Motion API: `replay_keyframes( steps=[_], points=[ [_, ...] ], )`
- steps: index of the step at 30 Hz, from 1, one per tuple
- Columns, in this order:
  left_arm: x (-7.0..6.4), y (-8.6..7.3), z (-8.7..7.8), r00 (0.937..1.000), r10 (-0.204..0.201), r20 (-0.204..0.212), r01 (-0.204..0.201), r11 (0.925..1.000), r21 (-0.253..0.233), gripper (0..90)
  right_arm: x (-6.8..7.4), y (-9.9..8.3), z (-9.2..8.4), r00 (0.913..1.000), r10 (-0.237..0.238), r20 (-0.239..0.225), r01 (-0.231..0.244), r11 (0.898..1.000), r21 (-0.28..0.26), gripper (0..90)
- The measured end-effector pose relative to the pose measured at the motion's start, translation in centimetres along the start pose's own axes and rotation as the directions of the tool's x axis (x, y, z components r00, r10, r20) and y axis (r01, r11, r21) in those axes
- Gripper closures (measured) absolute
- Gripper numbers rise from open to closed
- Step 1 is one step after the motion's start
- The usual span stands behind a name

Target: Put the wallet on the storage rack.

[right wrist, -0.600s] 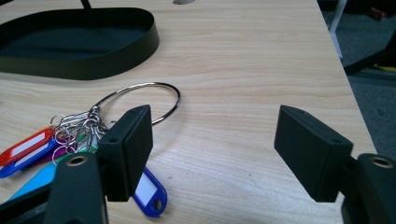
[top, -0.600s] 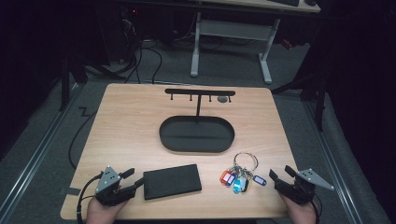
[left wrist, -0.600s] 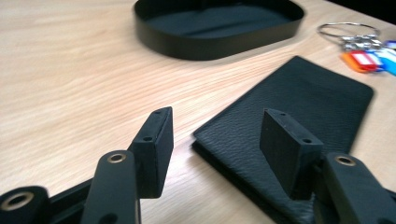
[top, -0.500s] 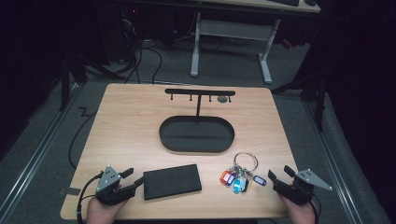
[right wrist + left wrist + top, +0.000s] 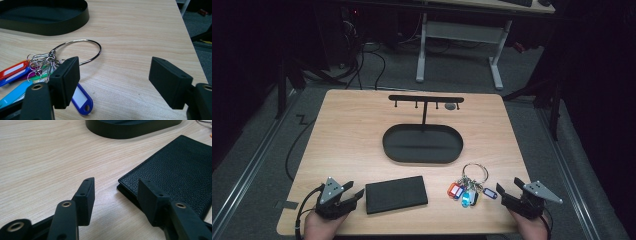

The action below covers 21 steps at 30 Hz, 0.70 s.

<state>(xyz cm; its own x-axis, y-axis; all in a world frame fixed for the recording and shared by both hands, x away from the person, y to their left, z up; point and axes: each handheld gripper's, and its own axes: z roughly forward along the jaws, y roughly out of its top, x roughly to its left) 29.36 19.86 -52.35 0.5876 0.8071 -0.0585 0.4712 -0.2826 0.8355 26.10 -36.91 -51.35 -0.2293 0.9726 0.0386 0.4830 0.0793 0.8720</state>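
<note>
The wooden desk (image 5: 352,135) carries everything. At its middle sits a black oval tray (image 5: 422,144) with an upright post and a hook bar (image 5: 426,99) rising from its far edge. Nearer the person, left of centre, a black leather wallet (image 5: 396,194) lies flat. To its right, just in front of the tray, lies a bunch of coloured key tags (image 5: 464,193) strung on a large metal ring (image 5: 475,172).

The left claw (image 5: 358,194) rests low at the front left corner, its jaws standing apart with nothing between them; one jaw is just beside the wallet's near corner. The right claw (image 5: 502,192) sits at the front right, jaws wide apart and empty, close beside the key tags, a blue tag (image 5: 79,98) next to one jaw.
</note>
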Motion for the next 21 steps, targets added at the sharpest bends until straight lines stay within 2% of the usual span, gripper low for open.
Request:
replay_keyframes(
  steps=[8,10,11,12,13,14,15,21],
  points=[
    [-0.46,-0.16,-0.41,0.9995,0.03,0.006,-0.03,0.9995,0.004,56.2,0.23,0.29,0.29,0.9999,0.001,-0.016,-0.001,1.0,-0.012,27.1],
    [-0.49,-0.09,-0.43,0.9995,0.028,0.015,-0.028,0.9996,0.006,57.3,0.36,0.31,0.44,0.9997,-0.014,-0.019,0.014,1.0,-0.012,29.7],
    [-0.46,0.06,-0.49,0.9995,0.007,0.031,-0.007,1.0,0.005,57.9,0.41,0.31,0.49,0.9996,-0.019,-0.019,0.019,1.0,-0.012,29.7],
    [-0.44,0.08,-0.51,0.9994,0.004,0.034,-0.004,0.9999,0.013,59.6,0.48,0.31,0.54,0.9996,-0.019,-0.021,0.019,1.0,-0.008,29.7],
    [-0.44,0.08,-0.51,0.9994,0.004,0.034,-0.004,0.9999,0.013,61.5,0.48,0.31,0.54,0.9996,-0.019,-0.021,0.019,1.0,-0.008,29.7],
    [-0.63,-0.05,-0.47,0.9995,0.029,0.014,-0.03,0.9992,0.026,64.5,0.54,0.29,0.62,0.9994,-0.021,-0.028,0.021,1.0,-0.006,29.9],
    [-0.71,-0.06,-0.41,0.9992,0.037,0.012,-0.037,0.9987,0.034,65.4,0.57,0.3,0.63,0.9994,-0.021,-0.027,0.021,1.0,-0.004,29.9],
    [-0.73,0.2,-0.27,0.9994,0.024,0.025,-0.025,0.9992,0.031,66.5,0.68,0.38,0.64,0.9992,-0.021,-0.034,0.021,1.0,-0.005,30.0]
  ],
)
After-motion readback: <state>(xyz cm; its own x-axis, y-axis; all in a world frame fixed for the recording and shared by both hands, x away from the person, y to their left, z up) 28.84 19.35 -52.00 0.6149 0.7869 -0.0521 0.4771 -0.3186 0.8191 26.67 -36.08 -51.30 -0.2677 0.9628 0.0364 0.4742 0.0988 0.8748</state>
